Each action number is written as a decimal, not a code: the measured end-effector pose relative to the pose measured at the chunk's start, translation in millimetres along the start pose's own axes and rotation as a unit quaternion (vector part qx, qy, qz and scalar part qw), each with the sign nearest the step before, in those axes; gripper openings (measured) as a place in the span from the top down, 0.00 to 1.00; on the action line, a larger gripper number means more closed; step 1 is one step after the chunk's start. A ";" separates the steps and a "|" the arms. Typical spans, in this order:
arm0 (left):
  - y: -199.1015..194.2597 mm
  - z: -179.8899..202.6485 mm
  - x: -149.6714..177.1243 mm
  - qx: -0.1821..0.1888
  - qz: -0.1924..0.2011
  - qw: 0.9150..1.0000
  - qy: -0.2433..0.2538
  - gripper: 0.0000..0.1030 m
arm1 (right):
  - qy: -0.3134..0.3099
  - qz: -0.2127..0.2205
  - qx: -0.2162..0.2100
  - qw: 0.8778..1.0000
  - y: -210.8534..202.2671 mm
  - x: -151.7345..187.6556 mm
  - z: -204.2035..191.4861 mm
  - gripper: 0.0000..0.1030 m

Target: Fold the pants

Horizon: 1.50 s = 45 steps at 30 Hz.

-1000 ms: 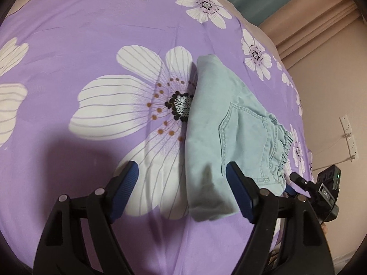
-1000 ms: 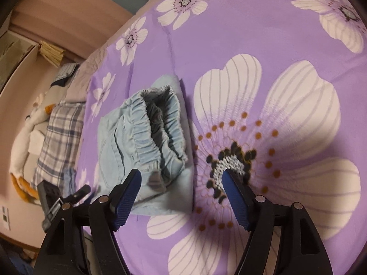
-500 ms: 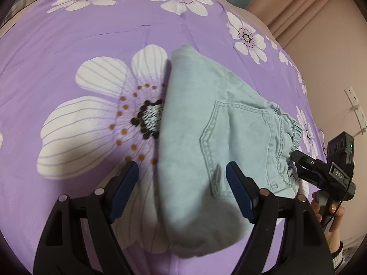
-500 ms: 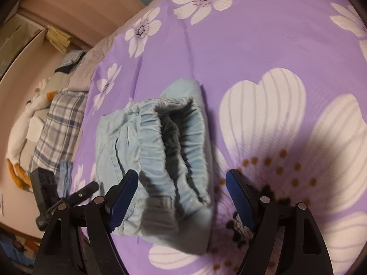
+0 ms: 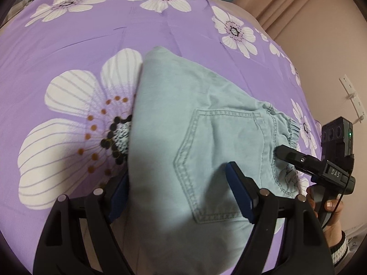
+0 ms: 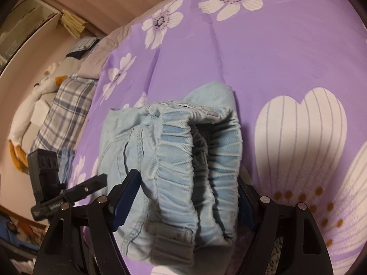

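Light blue denim pants (image 5: pixel 183 123) lie folded into a thick bundle on a purple flowered bedsheet (image 5: pixel 68 45). A back pocket faces up. My left gripper (image 5: pixel 176 197) is open, its blue-padded jaws straddling the folded edge of the bundle. In the right wrist view the pants (image 6: pixel 174 160) show their gathered elastic waistband end. My right gripper (image 6: pixel 185 204) is open with its jaws on either side of that waistband end. The right gripper also shows in the left wrist view (image 5: pixel 305 160), at the waistband. The left gripper shows in the right wrist view (image 6: pixel 75 190), beside the bundle.
A plaid pillow (image 6: pixel 62 114) and a white and orange plush toy (image 6: pixel 25 105) lie at the bed's far left. A pink wall with a socket (image 5: pixel 346 84) borders the bed. Curtains (image 5: pixel 286 0) hang behind.
Both grippers have moved in toward the folded pants. The jaws now straddle the bundle from two sides, where a second ago they were short of it.
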<state>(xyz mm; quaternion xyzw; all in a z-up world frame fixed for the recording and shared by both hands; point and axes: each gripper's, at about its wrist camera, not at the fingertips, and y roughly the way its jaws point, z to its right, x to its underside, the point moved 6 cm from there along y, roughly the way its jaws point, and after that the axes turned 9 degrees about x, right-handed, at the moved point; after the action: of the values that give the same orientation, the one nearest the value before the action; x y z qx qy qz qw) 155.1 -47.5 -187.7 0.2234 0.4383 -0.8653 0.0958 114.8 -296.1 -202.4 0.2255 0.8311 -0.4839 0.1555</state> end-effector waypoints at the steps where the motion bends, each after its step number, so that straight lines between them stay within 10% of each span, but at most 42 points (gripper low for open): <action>1: 1.5 1.8 -0.6 -0.001 -0.001 1.000 0.003 0.24 | -0.002 0.002 0.000 1.000 0.8 -0.4 -0.6 0.24; 13: 3.6 8.2 -1.0 -0.004 -0.002 1.000 0.012 0.30 | -0.009 0.022 0.020 1.000 3.8 -2.1 -6.4 0.29; 26: -10.3 18.6 4.4 -0.029 0.011 0.999 0.006 0.72 | -0.059 0.048 0.097 0.992 -8.0 -0.9 -35.5 0.55; 45: -87.1 44.8 42.7 -0.032 0.057 0.998 0.005 0.74 | -0.122 0.108 0.075 0.984 -61.7 24.1 -93.7 0.58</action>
<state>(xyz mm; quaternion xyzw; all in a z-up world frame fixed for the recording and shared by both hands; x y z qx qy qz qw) 72.4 -30.1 -122.3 0.2489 0.4528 -0.8429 0.1502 58.2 -235.3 -123.3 0.2642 0.7379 -0.5493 0.2898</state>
